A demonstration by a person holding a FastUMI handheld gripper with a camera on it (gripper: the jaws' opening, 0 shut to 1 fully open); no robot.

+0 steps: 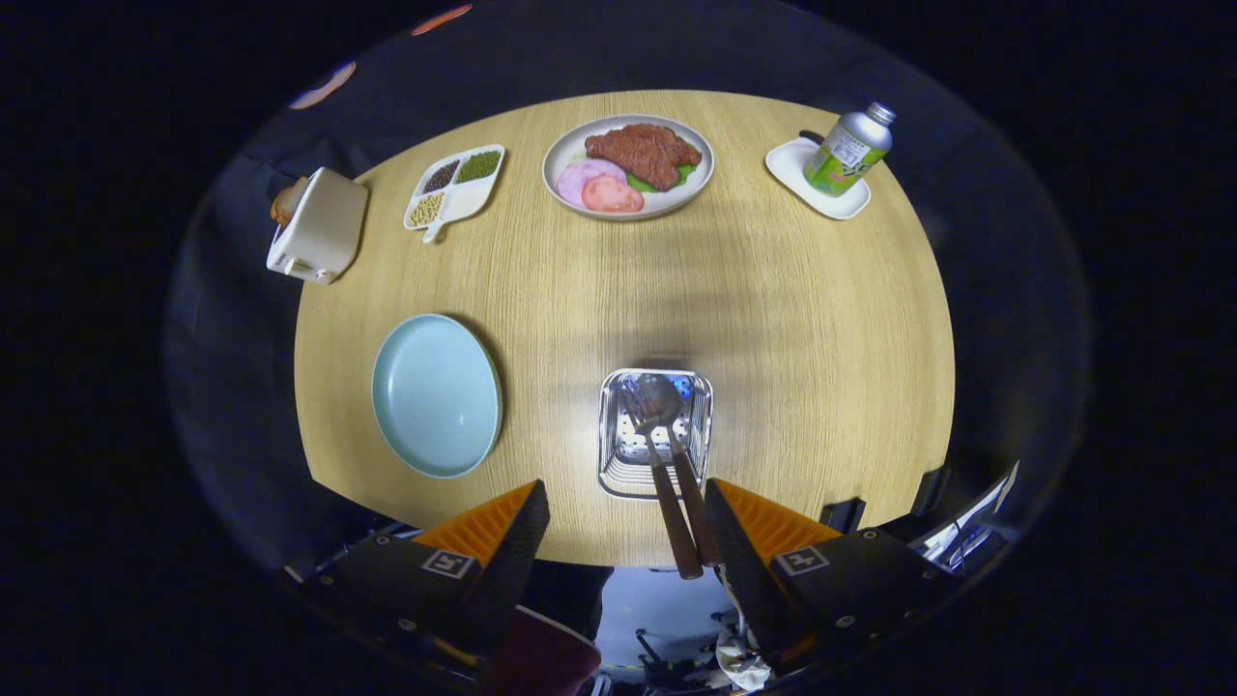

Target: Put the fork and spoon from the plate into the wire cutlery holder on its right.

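Seen from the camera on my hand-held gripper [626, 527]: its fingers are spread wide apart, grasping nothing. Between and just ahead of them, the wire cutlery holder [655, 432] stands on the wooden tabletop [773, 309]. The fork [649, 454] and spoon [671, 435] rest inside it, heads down, brown handles leaning back beside my right finger. The pale blue plate [437, 394] lies bare to the holder's left.

Bright overhead light, dark warped edges
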